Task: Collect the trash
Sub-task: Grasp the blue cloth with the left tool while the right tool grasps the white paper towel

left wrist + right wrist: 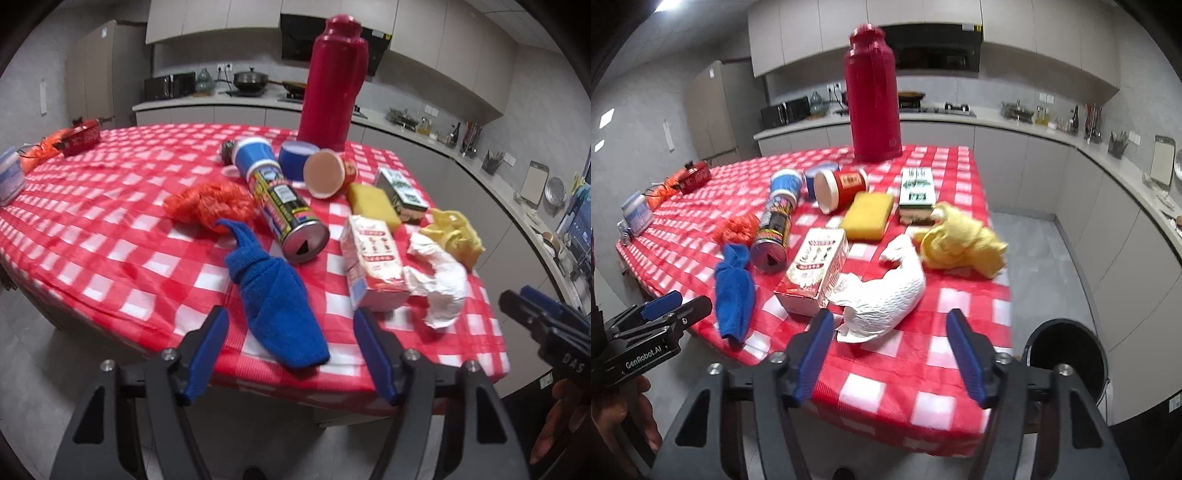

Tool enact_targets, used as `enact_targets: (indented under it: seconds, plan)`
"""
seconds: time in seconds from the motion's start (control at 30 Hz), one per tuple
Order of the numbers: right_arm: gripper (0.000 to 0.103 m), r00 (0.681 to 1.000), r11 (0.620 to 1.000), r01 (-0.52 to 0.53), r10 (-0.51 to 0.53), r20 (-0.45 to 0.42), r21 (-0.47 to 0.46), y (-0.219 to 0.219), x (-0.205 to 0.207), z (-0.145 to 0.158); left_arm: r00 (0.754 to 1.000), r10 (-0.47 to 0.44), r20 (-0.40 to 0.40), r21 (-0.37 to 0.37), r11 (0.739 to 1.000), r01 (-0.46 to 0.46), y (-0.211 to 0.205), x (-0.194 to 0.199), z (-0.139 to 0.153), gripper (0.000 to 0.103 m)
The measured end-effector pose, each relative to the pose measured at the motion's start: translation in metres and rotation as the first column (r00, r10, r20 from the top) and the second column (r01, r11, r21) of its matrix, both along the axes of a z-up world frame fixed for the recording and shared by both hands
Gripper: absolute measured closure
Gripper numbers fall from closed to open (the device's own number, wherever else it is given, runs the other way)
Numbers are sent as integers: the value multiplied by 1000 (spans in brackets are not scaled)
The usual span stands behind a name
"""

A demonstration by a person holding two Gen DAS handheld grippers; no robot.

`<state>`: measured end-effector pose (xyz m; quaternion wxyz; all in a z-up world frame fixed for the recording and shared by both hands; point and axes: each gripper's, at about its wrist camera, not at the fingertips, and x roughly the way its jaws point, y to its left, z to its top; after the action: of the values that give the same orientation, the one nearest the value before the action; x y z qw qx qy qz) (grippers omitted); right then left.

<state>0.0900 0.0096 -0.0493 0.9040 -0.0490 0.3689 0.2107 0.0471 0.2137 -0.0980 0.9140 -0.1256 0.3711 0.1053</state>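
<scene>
While you hold both tongs wide apart at the near edge of the bench [923, 391], neither one grips anything. Your right tongs [890, 354] hover just short of the crumpled white paper towel [886, 295], which lies between their blue fingers [812, 354] as seen from the right wrist, not touching them. Your left tongs [291, 350] frame the blue cloth [277, 295], a soft knitted piece with one end twisted to a point, draped right at the bench edge.

That paper towel is embossed, wrinkled and torn at its near edge, and it leans against a red-and-white carton [816, 269] lying on its side. Just beyond it sits a bunched yellow cloth [960, 240], soft and folded. Behind the carton lies a yellow sponge [868, 214], blocky and porous, with a green-and-white carton [916, 188] beside it. A spray can [284, 206] with a blue cap lies on its side, its metal base towards you, touching a crumpled orange plastic bag [210, 203]. A red paper cup [838, 188] is tipped over near a tall red thermos [873, 99], which stands upright. Red-and-white checked plastic covers the bench. On the floor by the right corner stands a round black bin [1067, 354].
</scene>
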Motion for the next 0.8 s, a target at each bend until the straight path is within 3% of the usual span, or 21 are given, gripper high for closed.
enact_targets:
  seconds: [0.27, 0.4, 0.5, 0.63, 0.8]
  plan:
    - [46, 998, 999, 33, -33, -60, 3, 27, 33, -29, 999, -17, -46, -14, 1000, 17, 14, 30, -31, 37]
    - [48, 994, 999, 47, -46, -95, 6, 34, 43, -43, 997, -27, -66, -30, 999, 25, 20, 33, -42, 49]
    - [52, 992, 999, 54, -53, -112, 8, 36, 44, -49, 998, -39, -53, -17, 999, 38, 21, 29, -45, 61]
    - [68, 993, 999, 52, -50, -111, 15, 37, 39, -51, 998, -60, -36, -23, 998, 60, 26, 22, -44, 74]
    - [75, 995, 999, 41, -38, -97, 25, 38, 29, -47, 998, -63, -15, -5, 998, 63, 25, 19, -35, 78]
